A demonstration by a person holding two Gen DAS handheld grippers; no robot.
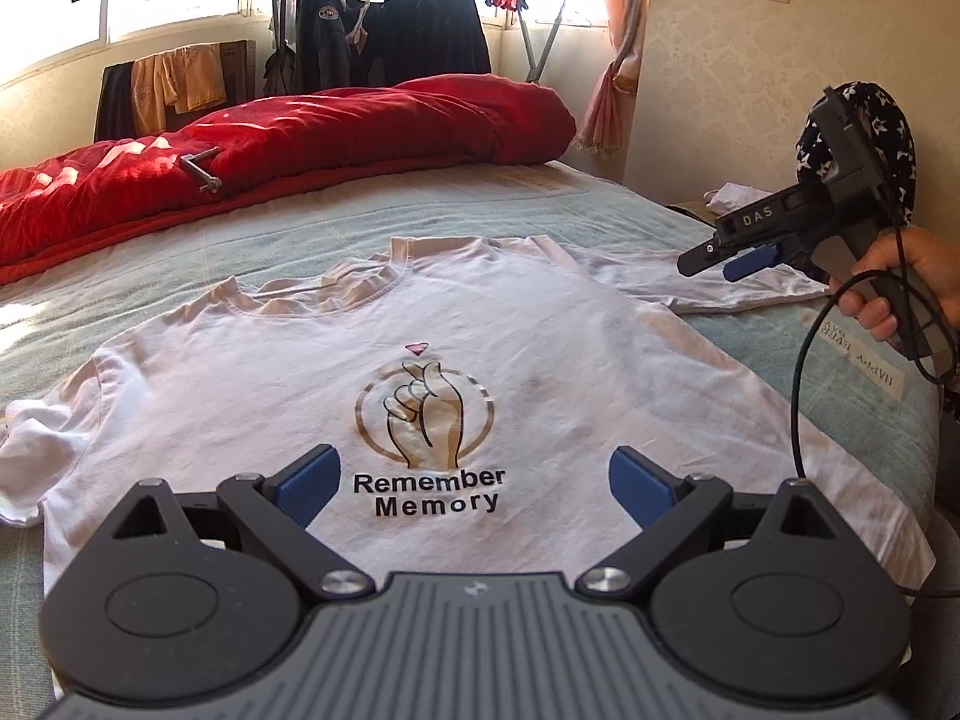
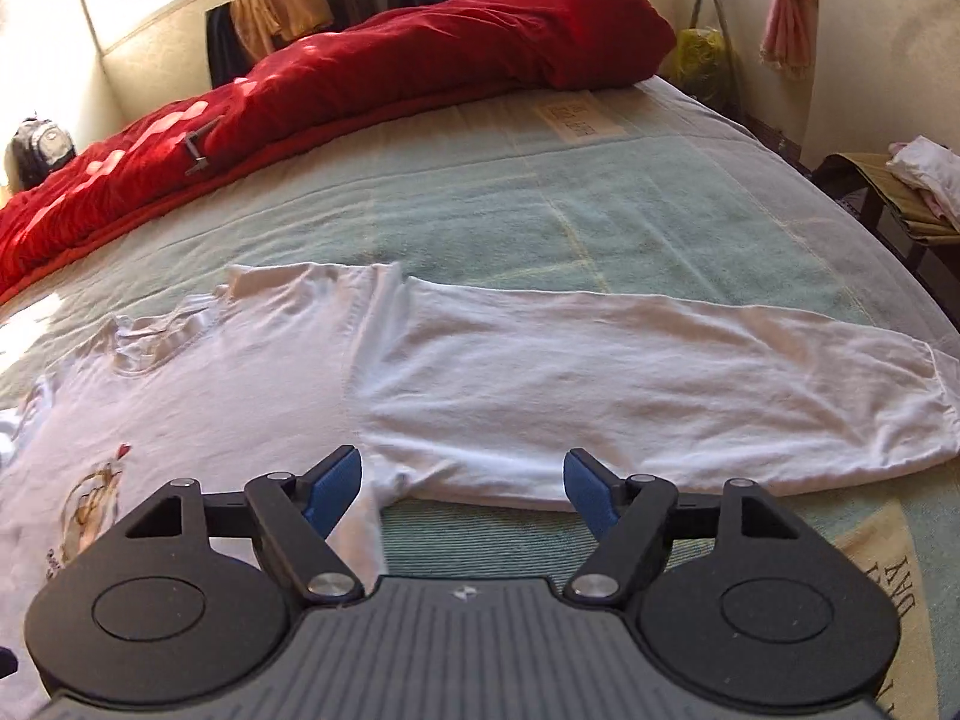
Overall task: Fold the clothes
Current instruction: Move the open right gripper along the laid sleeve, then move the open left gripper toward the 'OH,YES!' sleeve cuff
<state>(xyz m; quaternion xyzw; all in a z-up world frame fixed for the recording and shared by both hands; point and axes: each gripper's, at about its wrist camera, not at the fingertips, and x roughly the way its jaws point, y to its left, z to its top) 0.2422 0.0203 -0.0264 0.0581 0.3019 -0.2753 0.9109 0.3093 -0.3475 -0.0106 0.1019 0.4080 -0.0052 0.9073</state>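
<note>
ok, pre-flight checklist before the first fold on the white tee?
1. T-shirt lies flat, print up: ok.
2. Right long sleeve spread out on the bed: ok.
3. Left sleeve bunched: not ok.
4. Left tool open, over the print, holding nothing: ok.
5. Right tool open, near the sleeve's armpit: ok.
6. Cable of the right tool hangs over the shirt edge; snag risk: cannot tell.
</note>
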